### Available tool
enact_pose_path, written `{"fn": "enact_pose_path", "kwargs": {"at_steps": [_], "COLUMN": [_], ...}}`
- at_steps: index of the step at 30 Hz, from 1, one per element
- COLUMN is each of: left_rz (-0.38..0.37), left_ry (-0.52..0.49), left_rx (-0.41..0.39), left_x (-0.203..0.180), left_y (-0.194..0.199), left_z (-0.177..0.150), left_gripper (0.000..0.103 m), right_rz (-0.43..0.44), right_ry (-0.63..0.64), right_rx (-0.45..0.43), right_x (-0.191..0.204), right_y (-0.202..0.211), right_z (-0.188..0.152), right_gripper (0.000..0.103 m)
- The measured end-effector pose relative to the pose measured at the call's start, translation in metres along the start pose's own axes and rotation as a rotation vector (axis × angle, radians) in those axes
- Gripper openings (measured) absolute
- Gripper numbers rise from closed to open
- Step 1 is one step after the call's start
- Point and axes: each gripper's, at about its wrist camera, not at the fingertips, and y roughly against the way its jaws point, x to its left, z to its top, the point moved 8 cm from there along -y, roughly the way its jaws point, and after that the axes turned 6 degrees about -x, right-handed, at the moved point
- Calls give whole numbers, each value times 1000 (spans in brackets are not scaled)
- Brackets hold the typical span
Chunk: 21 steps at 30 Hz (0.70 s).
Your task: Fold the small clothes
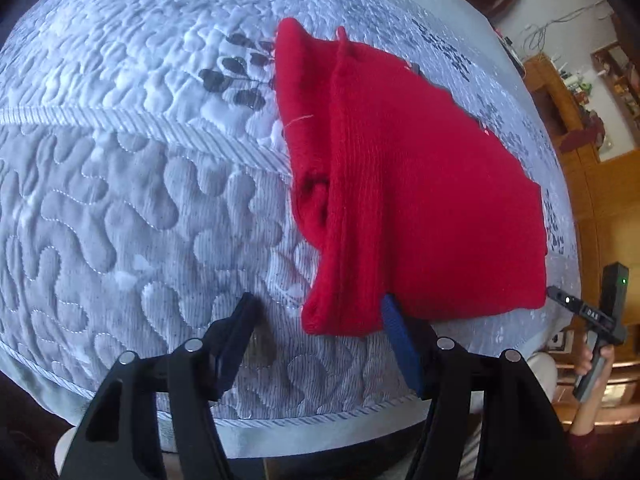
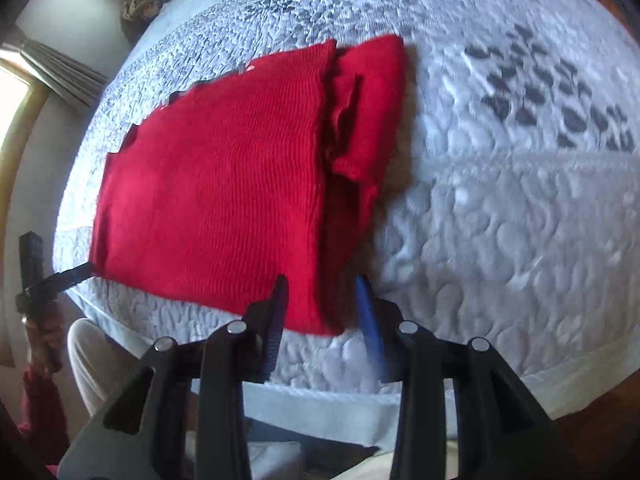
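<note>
A red knit garment [image 1: 420, 200] lies folded flat on the quilted bed cover [image 1: 120, 200], with one side folded over into a long ridge. In the left wrist view my left gripper [image 1: 319, 306] stands open at the garment's near corner. Its right finger is at the cloth's edge and its left finger is clear of the cloth, over the quilt. In the right wrist view the same garment [image 2: 224, 168] fills the middle. My right gripper [image 2: 322, 282] is open around the near folded edge, with cloth between its fingers but not pinched.
The grey-white quilt [image 2: 500, 220] has a dark leaf print and ends at a near edge below both grippers. A hand [image 1: 596, 360] holds the other gripper's handle at the right. Wooden furniture [image 1: 580, 152] stands beyond the bed. A curtained window [image 2: 24, 80] is at the left.
</note>
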Motion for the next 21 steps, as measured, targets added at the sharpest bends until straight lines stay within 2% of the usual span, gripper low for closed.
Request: {"fn": "enact_pose_path", "kwargs": {"at_steps": [3, 4, 5, 6, 8, 9, 11, 12, 14, 15, 17, 19, 20, 21], "left_rz": [2, 28, 49, 38, -7, -28, -5, 2, 78, 109, 108, 125, 145, 164], "left_ry": [24, 24, 18, 27, 70, 83, 70, 53, 14, 12, 20, -17, -46, -66], "left_rx": [-11, -7, -4, 1, 14, 21, -2, -30, -70, -61, -10, -1, -9, -19], "left_x": [-4, -4, -4, -7, -12, -16, -19, -23, -19, -12, -3, -2, -5, -8], "left_y": [-3, -4, -6, -7, -10, -10, -4, 3, 16, 15, 4, -4, -3, -1], "left_z": [4, 5, 6, 8, 8, 8, 9, 11, 15, 14, 7, 2, 2, 3], "left_gripper": [62, 57, 46, 34, 21, 17, 13, 13, 12, 12, 12, 16, 22, 33], "right_rz": [-16, -22, -25, -32, -74, -75, -65, -66, -65, -66, -68, -72, -72, -73], "right_ry": [14, 5, -5, -9, -5, -7, -19, -18, -21, -24, -18, -14, -17, -23], "right_rx": [18, 32, 41, 45, 49, 51, 57, 56, 56, 63, 69, 70, 67, 65], "right_x": [4, 3, 3, 1, -2, -3, -2, -2, -3, -4, -6, -6, -4, -4], "right_y": [-7, -12, -15, -18, -24, -25, -28, -27, -26, -26, -27, -26, -26, -24], "right_z": [-6, -6, -6, -6, -4, -5, -7, -7, -9, -10, -12, -12, -11, -11], "right_gripper": [37, 37, 38, 38, 41, 42, 42, 41, 42, 42, 42, 42, 44, 50]}}
